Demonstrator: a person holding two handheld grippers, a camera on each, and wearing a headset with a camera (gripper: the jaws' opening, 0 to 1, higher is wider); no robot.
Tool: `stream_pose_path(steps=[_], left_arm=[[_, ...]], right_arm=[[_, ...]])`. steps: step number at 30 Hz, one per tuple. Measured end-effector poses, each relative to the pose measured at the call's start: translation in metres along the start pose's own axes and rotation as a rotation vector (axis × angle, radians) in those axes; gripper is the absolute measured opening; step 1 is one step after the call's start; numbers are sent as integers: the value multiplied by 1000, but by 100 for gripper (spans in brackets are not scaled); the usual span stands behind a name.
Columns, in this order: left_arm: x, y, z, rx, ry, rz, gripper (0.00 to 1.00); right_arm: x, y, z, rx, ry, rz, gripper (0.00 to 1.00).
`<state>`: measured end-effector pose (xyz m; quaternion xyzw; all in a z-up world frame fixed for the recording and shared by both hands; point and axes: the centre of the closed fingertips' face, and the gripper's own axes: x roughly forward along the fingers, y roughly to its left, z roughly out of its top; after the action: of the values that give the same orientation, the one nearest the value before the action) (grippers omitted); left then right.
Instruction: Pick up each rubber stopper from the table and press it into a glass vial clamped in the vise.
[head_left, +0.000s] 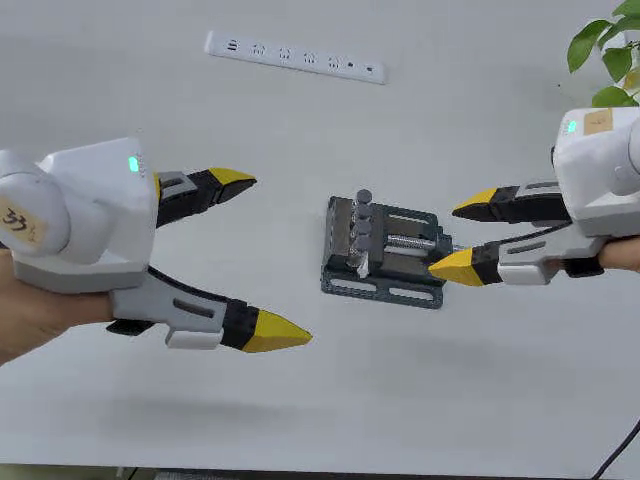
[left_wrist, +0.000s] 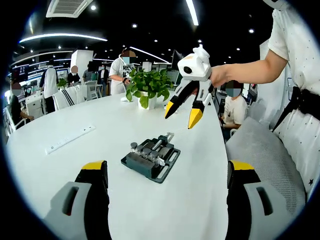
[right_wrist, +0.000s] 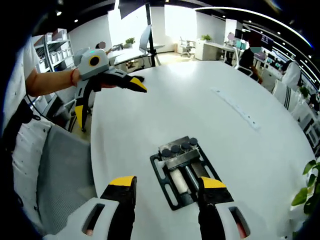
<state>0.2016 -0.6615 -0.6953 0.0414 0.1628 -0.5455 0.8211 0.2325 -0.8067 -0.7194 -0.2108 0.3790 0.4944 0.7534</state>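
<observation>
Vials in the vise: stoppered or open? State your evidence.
Stoppered: each of the four vials in the vise shows a dark round stopper on top.

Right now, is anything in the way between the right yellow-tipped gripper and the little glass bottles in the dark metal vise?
No. The open, yellow-tipped right gripper hovers close to the dark metal vise; nothing visible stands between it and the row of dark-capped glass vials.
</observation>
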Motion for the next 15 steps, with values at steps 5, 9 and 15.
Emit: stream_pose_path(steps=[5, 9, 15], left_arm=[[-1, 2, -4, 16, 18, 15, 99], [1, 2, -9, 23, 39, 23, 99], [4, 1, -17, 29, 71, 29, 99]], right_arm=[[-8, 0, -13, 45, -85, -19, 58], [-14, 2, -30, 76, -134, -35, 66], [-22, 3, -54, 102, -229, -66, 83]])
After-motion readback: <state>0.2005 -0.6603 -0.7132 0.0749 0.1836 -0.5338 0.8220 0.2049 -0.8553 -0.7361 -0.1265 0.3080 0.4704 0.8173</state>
